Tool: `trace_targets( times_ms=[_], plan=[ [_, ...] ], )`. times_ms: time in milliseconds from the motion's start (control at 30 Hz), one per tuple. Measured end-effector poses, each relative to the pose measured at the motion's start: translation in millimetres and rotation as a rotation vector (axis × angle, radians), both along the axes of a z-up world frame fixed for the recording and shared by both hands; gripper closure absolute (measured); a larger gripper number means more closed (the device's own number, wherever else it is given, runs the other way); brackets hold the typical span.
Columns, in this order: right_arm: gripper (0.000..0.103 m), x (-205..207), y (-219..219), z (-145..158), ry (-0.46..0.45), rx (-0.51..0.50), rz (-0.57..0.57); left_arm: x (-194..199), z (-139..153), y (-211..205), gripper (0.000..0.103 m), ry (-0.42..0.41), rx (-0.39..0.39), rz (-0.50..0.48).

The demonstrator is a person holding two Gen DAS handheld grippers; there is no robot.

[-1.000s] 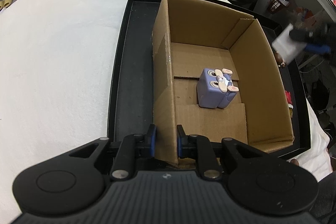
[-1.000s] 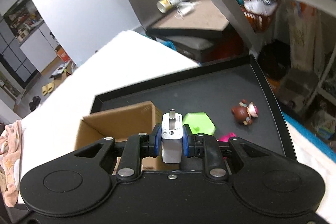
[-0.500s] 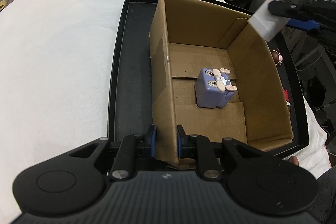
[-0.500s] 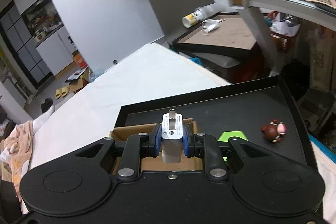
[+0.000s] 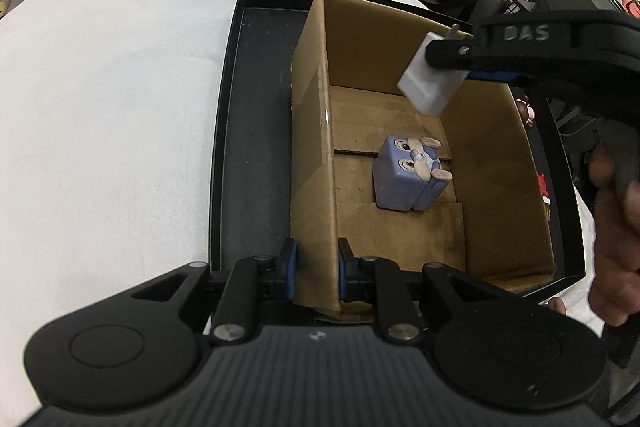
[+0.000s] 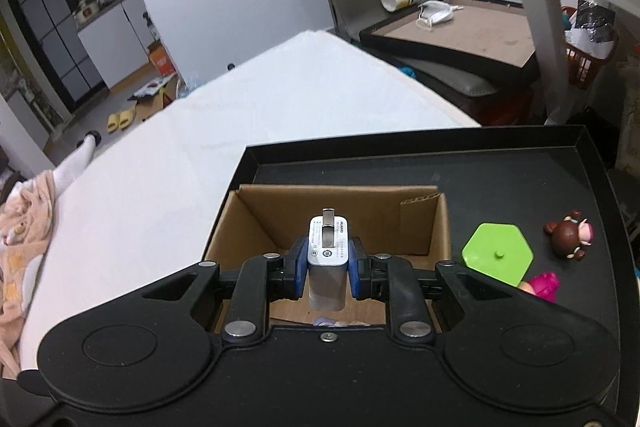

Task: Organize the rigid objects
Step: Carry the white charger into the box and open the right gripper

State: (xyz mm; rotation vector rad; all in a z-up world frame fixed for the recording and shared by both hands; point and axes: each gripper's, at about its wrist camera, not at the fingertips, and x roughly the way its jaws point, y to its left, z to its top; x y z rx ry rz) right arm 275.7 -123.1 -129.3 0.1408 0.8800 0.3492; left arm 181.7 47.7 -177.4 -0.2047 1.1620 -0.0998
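Observation:
An open cardboard box (image 5: 496, 163) stands in a black tray (image 5: 228, 131). My left gripper (image 5: 314, 267) is shut on the box's near left wall. A purple cube toy (image 5: 408, 175) lies on the box floor. My right gripper (image 6: 327, 269) is shut on a white plug charger (image 6: 327, 259) and holds it above the box (image 6: 424, 227); the charger also shows in the left wrist view (image 5: 430, 87), over the box's far right part.
On the tray (image 6: 560, 171) right of the box lie a green hexagon (image 6: 497, 253), a brown figurine (image 6: 568, 235) and a pink toy (image 6: 542, 285). A white padded surface (image 5: 100, 107) lies to the left. A second tray (image 6: 472, 31) and a desk stand behind.
My right gripper has moved with the charger from right of the tray to above the box. The left gripper has kept its hold on the box wall.

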Motion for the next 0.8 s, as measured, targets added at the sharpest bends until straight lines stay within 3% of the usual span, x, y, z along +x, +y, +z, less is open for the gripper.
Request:
trace_targets(
  times_ms=[400,667,800],
  plan=[
    [0.080,3,23,-4,-0.012,0.043,0.049,5,1,6,0.084,0.011,-0.025,0.008],
    [0.079,3,9,1,0.021,0.047,0.013,3,3,4,0.085,0.014,-0.017,0.016],
    [0.073,1,1,4,0.032,0.047,-0.001,3,4,2,0.085,0.017,-0.004,0.020]
  ],
)
